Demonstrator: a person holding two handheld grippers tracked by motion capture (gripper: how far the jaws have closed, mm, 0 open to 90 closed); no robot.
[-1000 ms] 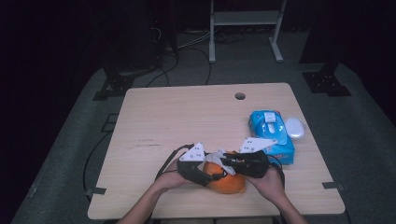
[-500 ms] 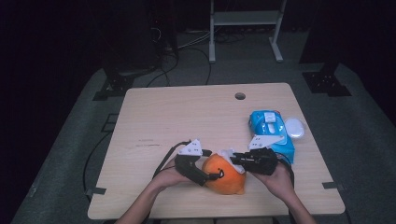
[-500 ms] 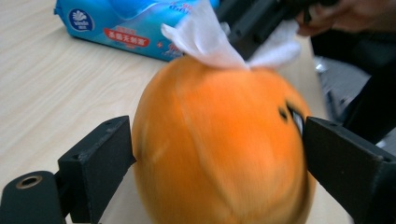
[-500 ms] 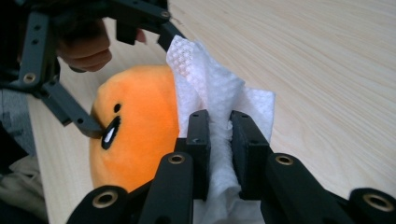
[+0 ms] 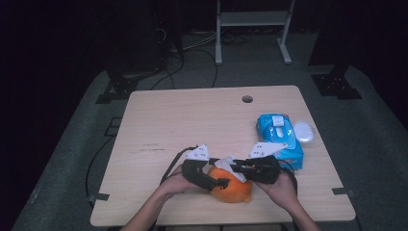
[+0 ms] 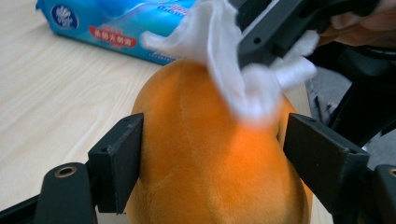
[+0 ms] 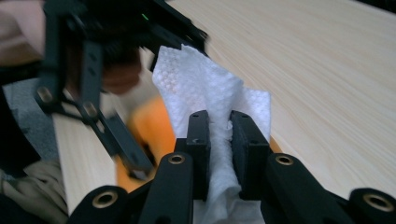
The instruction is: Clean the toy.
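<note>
An orange plush toy [image 5: 233,190] lies near the table's front edge. My left gripper [image 5: 219,185] comes at it from the left. In the left gripper view its jaws [image 6: 212,140] have just been closing, and both pads now press the toy's sides [image 6: 196,163]. My right gripper [image 5: 235,169] reaches in from the right, shut on a white wipe [image 7: 205,88]. The right gripper view shows the wipe pinched between the jaws [image 7: 219,126]. The wipe [image 6: 224,60] rests on the toy's top.
A blue pack of wipes [image 5: 279,132] lies on the table [image 5: 192,120] at the right, just beyond the right hand, with a small white oval thing [image 5: 303,131] beside it. A round hole [image 5: 247,99] sits near the table's far edge. A metal stand [image 5: 252,29] rises behind the table.
The left jaws spread wide around the orange toy, then came in on it again. The right gripper with the wipe shifted a little over the toy's top.
</note>
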